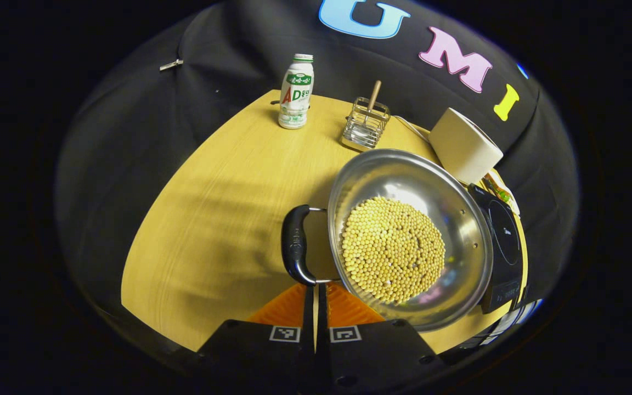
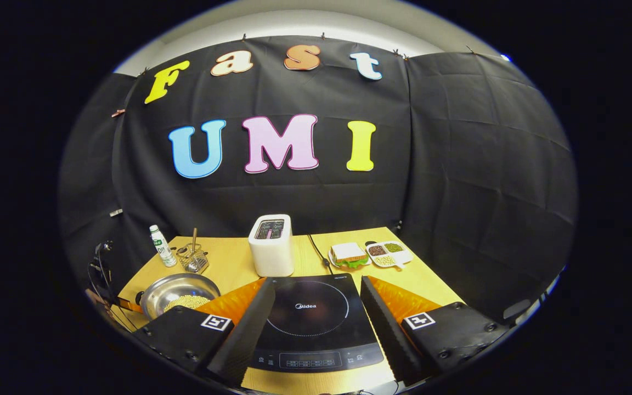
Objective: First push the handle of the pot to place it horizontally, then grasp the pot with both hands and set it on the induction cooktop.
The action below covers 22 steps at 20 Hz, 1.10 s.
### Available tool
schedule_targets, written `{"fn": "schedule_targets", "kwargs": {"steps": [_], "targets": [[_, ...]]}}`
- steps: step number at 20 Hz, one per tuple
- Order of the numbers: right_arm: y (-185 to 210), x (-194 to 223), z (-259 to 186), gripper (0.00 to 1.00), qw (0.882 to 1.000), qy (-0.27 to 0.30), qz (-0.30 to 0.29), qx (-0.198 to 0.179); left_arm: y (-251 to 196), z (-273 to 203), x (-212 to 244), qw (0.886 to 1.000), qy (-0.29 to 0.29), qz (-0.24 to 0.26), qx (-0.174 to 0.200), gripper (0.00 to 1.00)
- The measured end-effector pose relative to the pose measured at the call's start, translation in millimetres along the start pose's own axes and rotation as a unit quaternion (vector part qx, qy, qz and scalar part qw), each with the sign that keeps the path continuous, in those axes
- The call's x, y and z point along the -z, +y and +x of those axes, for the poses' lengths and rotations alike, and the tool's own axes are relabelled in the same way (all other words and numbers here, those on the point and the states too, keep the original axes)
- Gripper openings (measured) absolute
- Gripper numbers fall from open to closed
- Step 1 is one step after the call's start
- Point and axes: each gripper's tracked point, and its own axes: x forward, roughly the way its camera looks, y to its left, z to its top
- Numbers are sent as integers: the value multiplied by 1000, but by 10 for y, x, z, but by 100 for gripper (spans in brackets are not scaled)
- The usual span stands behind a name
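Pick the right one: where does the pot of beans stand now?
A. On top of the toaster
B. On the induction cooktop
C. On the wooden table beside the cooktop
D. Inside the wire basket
C: the pot rests on the wooden table next to the induction cooktop, whose glass top is bare in the right gripper view.

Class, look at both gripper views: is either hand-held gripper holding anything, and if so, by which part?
Nothing is held. The left hand-held gripper is shut just short of the pot's black handle; the right hand-held gripper is open above the induction cooktop.
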Motion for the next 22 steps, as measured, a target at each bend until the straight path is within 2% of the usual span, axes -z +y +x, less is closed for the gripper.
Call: {"fn": "schedule_targets", "kwargs": {"steps": [7,11,14,18,19,20,22], "targets": [[21,120,44,98,1000,21,-12,1,144,196,-213,1000,-5,25,-12,5],[151,192,136,98,999,29,-24,-17,345,116,-324,999,-21,24,-39,5],[298,258,217,98,998,38,-25,-37,480,-154,-453,996,-65,13,-59,5],[584,321,388,98,996,49,-21,-66,463,-549,-667,989,-133,20,-55,7],[672,352,445,98,996,54,-20,-73,418,-614,-701,988,-143,30,-50,17],[760,395,494,98,995,61,-18,-81,356,-649,-733,987,-150,39,-41,17],[961,475,579,98,992,78,-14,-97,237,-648,-800,985,-164,48,-25,57]]}}
